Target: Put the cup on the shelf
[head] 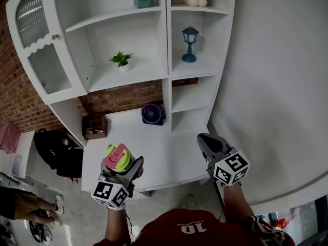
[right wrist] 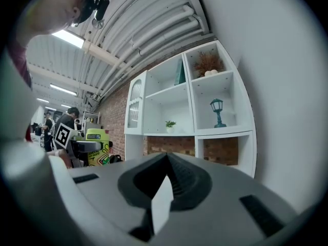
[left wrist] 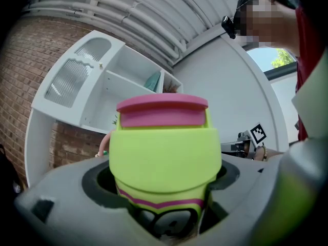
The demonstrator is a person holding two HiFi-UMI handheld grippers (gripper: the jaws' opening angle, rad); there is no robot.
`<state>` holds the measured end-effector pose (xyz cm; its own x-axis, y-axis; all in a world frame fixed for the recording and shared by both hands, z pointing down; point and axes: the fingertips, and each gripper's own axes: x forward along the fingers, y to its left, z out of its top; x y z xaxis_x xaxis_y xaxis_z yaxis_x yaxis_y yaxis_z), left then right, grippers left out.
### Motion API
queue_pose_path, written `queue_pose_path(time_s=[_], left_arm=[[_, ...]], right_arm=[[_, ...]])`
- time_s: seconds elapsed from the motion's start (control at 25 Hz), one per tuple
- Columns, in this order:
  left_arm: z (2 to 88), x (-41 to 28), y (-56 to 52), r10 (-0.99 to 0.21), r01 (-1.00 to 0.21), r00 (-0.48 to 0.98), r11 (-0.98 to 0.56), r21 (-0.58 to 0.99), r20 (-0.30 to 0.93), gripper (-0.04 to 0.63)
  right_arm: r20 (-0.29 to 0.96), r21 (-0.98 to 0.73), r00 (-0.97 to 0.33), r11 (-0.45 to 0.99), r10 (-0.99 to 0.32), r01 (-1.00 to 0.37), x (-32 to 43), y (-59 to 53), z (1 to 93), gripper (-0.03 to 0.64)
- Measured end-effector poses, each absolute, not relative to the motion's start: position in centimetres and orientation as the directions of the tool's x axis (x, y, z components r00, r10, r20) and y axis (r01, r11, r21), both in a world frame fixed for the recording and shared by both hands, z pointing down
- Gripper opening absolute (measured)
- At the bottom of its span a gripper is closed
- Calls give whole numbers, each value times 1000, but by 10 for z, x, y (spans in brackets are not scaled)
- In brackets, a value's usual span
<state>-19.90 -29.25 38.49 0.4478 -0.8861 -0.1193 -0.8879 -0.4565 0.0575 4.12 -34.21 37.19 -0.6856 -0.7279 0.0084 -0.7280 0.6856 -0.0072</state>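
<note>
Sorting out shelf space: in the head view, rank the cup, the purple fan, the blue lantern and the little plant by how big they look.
1. cup, though it is nearest the camera
2. purple fan
3. blue lantern and little plant: too alike to rank, since the lantern is taller and the plant wider

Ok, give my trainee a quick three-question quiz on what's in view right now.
1. True or false: the left gripper is shut on the cup.
2. The blue lantern stands: A on the worktop; B on the shelf; C behind the glazed door.
3. Fill in: the jaws of the right gripper are ___, holding nothing.
Key: 1 true; 2 B; 3 together.
</note>
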Motion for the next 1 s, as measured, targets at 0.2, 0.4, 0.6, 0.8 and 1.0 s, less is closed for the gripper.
queue_pose_path(time_s=[0.2, 0.4, 0.6, 0.8, 1.0], left_arm=[[355, -193, -326, -892, -895, 424, -439, 79, -155, 436], [330, -180, -363, -885, -896, 433, -444, 29, -170, 436], [319, -175, -389, -866, -878, 468, -478, 16, -175, 436], [307, -170, -411, -878, -891, 452, -451, -49, -155, 436], [290, -179, -432, -868, -880, 472, -473, -36, -154, 436]], right_arm=[[-58, -12, -731, 733, -680, -681, 43, -385, 342, 6], [-112, -4, -755, 760, -646, -650, 54, -419, 320, 6], [-143, -12, -787, 796, -601, -606, 63, -443, 310, 6], [-147, -38, -799, 811, -583, -584, 65, -462, 312, 6], [-137, -40, -809, 819, -572, -573, 38, -476, 308, 6]])
